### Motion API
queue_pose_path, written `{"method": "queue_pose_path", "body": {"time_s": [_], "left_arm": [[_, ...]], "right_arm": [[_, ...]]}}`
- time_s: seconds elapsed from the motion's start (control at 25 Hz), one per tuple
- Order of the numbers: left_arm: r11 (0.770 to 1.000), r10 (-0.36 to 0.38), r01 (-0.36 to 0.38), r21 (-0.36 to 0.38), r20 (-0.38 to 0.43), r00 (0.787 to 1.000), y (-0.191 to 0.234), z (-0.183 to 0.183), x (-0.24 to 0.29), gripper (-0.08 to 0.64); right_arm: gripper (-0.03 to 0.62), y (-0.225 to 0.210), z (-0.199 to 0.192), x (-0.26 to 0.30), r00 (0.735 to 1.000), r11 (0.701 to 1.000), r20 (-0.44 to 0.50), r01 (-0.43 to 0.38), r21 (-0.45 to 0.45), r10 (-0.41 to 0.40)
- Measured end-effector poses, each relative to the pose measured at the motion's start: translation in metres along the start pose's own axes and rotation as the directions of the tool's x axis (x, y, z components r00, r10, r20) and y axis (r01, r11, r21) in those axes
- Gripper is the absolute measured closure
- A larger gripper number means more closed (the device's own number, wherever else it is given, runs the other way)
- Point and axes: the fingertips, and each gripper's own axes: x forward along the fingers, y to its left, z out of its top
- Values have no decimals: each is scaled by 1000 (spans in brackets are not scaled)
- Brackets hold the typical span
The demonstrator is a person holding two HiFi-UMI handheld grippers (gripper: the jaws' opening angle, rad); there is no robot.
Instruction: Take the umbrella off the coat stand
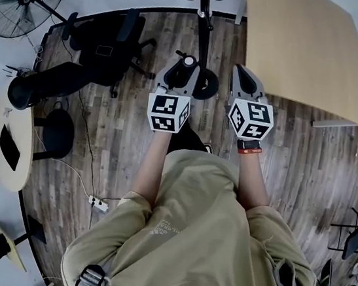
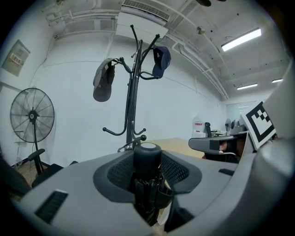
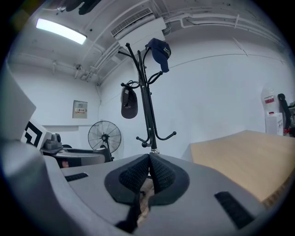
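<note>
Standing upright between the pads of the left hand-held gripper, the compact black folded fabric umbrella is clamped near its upper end. Its rounded cap points at the ceiling and its long axis runs vertical, crossing the jaws at a right angle. It sits clear of the tall black metal coat stand, which rises a little way beyond with a grey cap and a navy cap on its upper hooks; no hook touches the umbrella. The right hand-held gripper has its 2 jaws pressed together on nothing, near the pale wooden bench. The umbrella looks light and stiff along its core, but the bunched canopy folds are soft and could slip under a loose squeeze. The firm round section just under the cap, where the pads sit, seems the better hold. Its lower end is hidden below the jaws.
</note>
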Motion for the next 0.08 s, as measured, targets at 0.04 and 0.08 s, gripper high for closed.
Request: {"method": "queue_pose_path", "body": {"time_s": [0.04, 0.08], "left_arm": [[1000, -6, 6, 5, 0, 1000, -1, 1, 2, 370], [1000, -13, 13, 11, 0, 1000, -1, 1, 5, 370]], "right_arm": [[578, -1, 0, 2, 1000, 1000, 0, 0, 2, 0], [578, -2, 0, 4, 1000, 1000, 0, -1, 3, 1]]}}
